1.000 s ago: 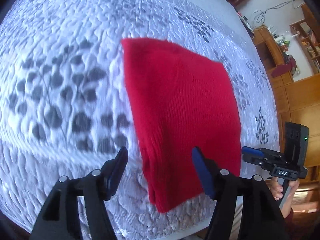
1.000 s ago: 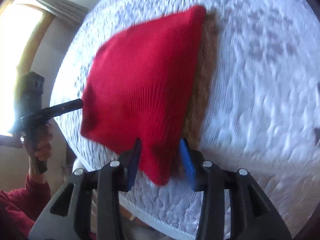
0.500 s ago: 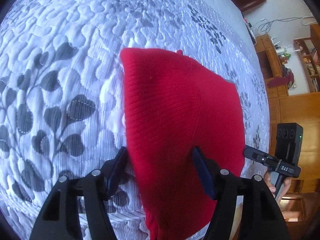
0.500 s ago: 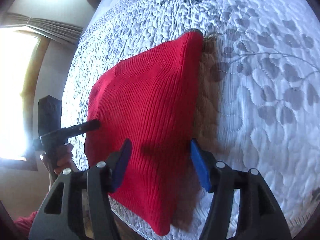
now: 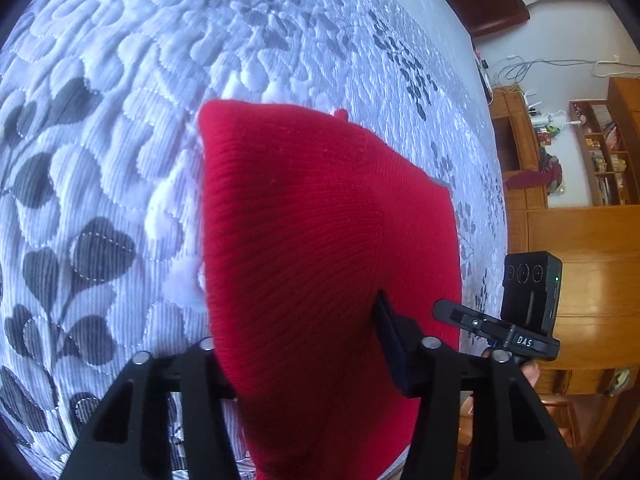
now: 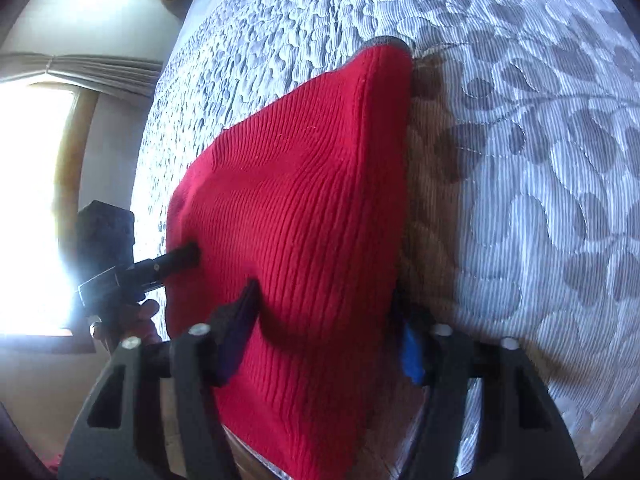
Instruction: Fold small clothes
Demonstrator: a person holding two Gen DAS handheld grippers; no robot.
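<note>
Garment: a red knit garment (image 5: 320,240) lies folded on the bedspread (image 5: 120,120), its near edge at 6 o'clock in both wrist views.
Left gripper (image 5: 304,344): jaws wide apart, straddling the knit's near edge; no clamp visible.
Right gripper (image 6: 324,336): jaws wide apart, likewise astride the knit.
Background: wooden shelving (image 5: 580,152) at 3 o'clock; a bright window (image 6: 32,208) at 9 o'clock.

left wrist: close, facing bedspread (image 5: 120,128) | right wrist: close, opposite side | shared: red garment (image 5: 320,240)

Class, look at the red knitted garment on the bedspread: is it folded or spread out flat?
Folded. The red knitted garment shows a second layer's edge crossing its top, and grey fabric peeks out at its far corner. How many folds: cannot tell.
</note>
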